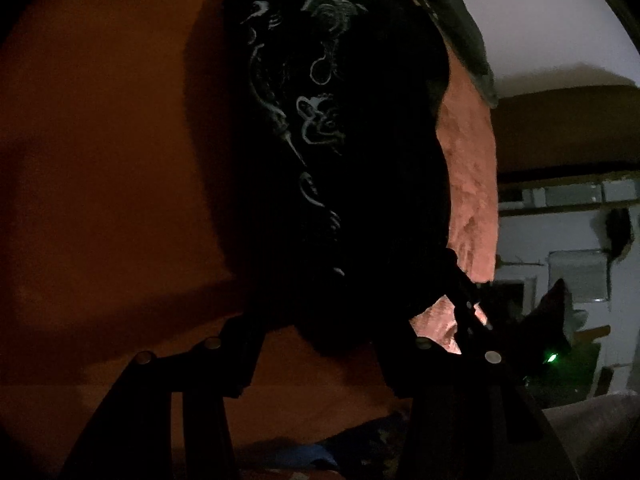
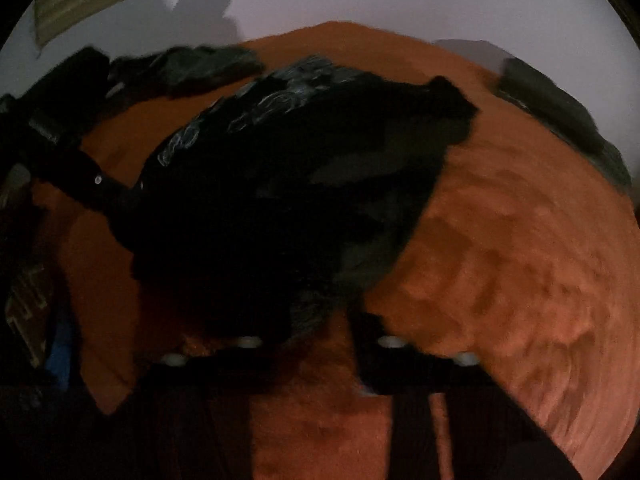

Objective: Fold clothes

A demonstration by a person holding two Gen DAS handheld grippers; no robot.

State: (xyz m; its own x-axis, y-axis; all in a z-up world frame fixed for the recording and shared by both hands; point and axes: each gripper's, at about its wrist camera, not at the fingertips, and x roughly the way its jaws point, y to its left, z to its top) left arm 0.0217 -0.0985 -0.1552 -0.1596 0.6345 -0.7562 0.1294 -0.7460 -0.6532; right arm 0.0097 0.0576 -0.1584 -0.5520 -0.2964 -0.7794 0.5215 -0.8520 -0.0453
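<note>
Left wrist view is showing the orange blanket (image 1: 100, 160) spreading under everything, its plush nap catching light at the right. On it the black garment (image 1: 340, 200) is lying as a long dark mass, a pale swirling print running down its length; a grey-green cloth (image 1: 460, 28) is sitting beyond it near the pale wall. The left gripper (image 1: 316, 332) is hanging over the garment's near end with its jaws standing apart, the hem bulging between them, though in this dimness it is hard to say whether the pads are touching the cloth.

From the right wrist camera the same black garment (image 2: 280, 200) is sprawling across the orange blanket (image 2: 520, 260), crumpled, with folds overlapping and one corner jutting toward the far right. The right gripper (image 2: 316, 332) is sitting at the near edge; the picture is blurred, and the fingers look apart at their bases, yet the jaws are reckoned nearly closed. Whether fabric is pinched I cannot tell.

By my judgement, the work is at taking hold of the near hem to spread or fold. Next, both ends are needing a sure grip and an even pull, since the cloth is looking limp and apt to bunch.
</note>
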